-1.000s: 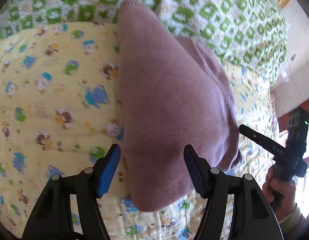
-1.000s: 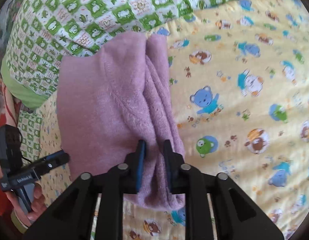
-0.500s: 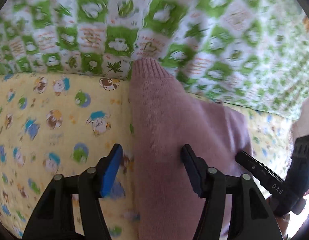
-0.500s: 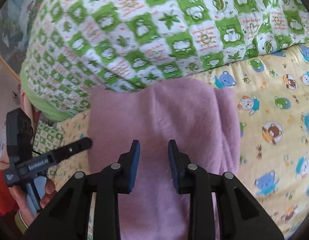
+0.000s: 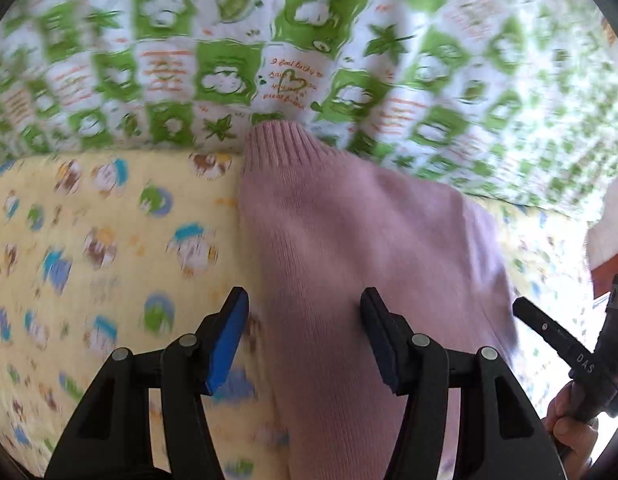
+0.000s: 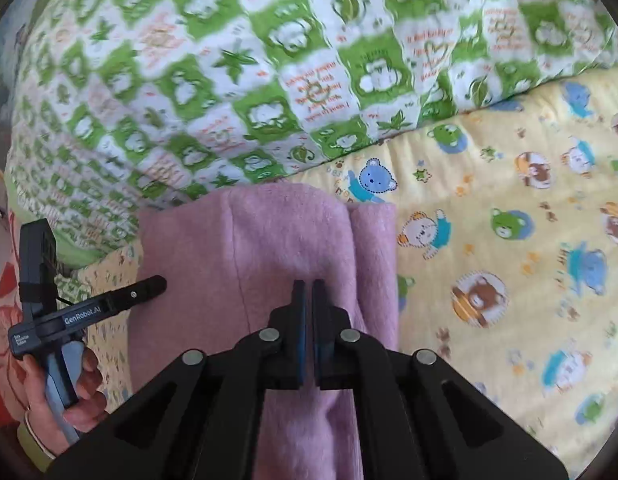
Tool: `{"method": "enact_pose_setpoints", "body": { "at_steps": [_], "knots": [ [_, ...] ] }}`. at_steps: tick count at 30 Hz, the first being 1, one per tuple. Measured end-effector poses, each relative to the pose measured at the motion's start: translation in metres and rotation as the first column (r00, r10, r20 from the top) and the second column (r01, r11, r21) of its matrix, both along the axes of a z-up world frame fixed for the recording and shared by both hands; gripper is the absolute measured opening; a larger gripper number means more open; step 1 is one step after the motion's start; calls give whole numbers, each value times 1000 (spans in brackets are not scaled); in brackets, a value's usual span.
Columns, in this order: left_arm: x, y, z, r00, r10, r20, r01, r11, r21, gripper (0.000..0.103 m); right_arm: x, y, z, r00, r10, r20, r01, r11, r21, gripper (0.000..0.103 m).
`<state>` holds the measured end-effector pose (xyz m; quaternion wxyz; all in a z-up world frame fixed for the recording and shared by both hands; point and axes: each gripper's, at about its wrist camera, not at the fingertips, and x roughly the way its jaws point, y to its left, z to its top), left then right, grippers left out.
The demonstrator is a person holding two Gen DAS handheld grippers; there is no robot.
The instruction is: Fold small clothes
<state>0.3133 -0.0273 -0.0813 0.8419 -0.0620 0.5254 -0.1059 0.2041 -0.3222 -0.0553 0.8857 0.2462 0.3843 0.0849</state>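
Since a second ago both tongs have come forward toward the green-checked quilt, and the pink garment, then lifted into a peak, now lies lower and flatter on the bed.

From the left wrist view, the left tongs [image 5: 305, 316] stand wide apart, gripping nothing. The pink knit garment [image 5: 349, 248] runs from beneath the tongs straight ahead; its long left edge passes between the two pads, closer to the blue left pad [image 5: 227, 340], while the dark right pad [image 5: 379, 340] sits over the knit. The ribbed cuff or hem [image 5: 275, 138] at the far end touches the base of the green-and-white quilt [image 5: 309, 40] ahead. To the left of the tongs lies the yellow sheet [image 5: 89, 240] with cartoon animals, blurred. At the far right the right tongs [image 5: 545, 328] reach in beside the garment's right edge, with the person's right hand [image 5: 569, 428] on the handle below.

From the right wrist view, the right tongs [image 6: 309, 292] are drawn together, and whether a pinch of fabric sits between them I cannot tell. The pink garment [image 6: 261, 248] spreads ahead and beneath them, a fold ridge running just right of the tips. Its far edge meets the quilt [image 6: 269, 60]. The yellow sheet [image 6: 509, 240] fills the right. On the left, the left tongs [image 6: 149, 286] rest at the garment's left edge, held by the left hand [image 6: 53, 392].
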Motion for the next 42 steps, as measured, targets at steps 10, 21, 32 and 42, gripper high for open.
{"method": "enact_pose_setpoints", "body": {
  "at_steps": [10, 21, 32, 42],
  "knots": [
    [-72, -11, -38, 996, -21, -89, 23, 1000, 15, 68, -84, 9, -46, 988, 40, -147, -42, 999, -5, 17],
    [-97, 14, -16, 995, -4, -98, -12, 986, -167, 82, -79, 2, -5, 999, -44, -2, 44, 999, -26, 80],
    [-78, -5, -62, 989, -17, -147, -22, 965, -263, 87, -24, -17, -53, 995, 28, -99, -23, 999, 43, 80],
    [-44, -17, -78, 985, -24, -168, -35, 941, -337, 67, 5, -12, -69, 989, 125, -78, -110, 978, 175, 50]
  ]
}}
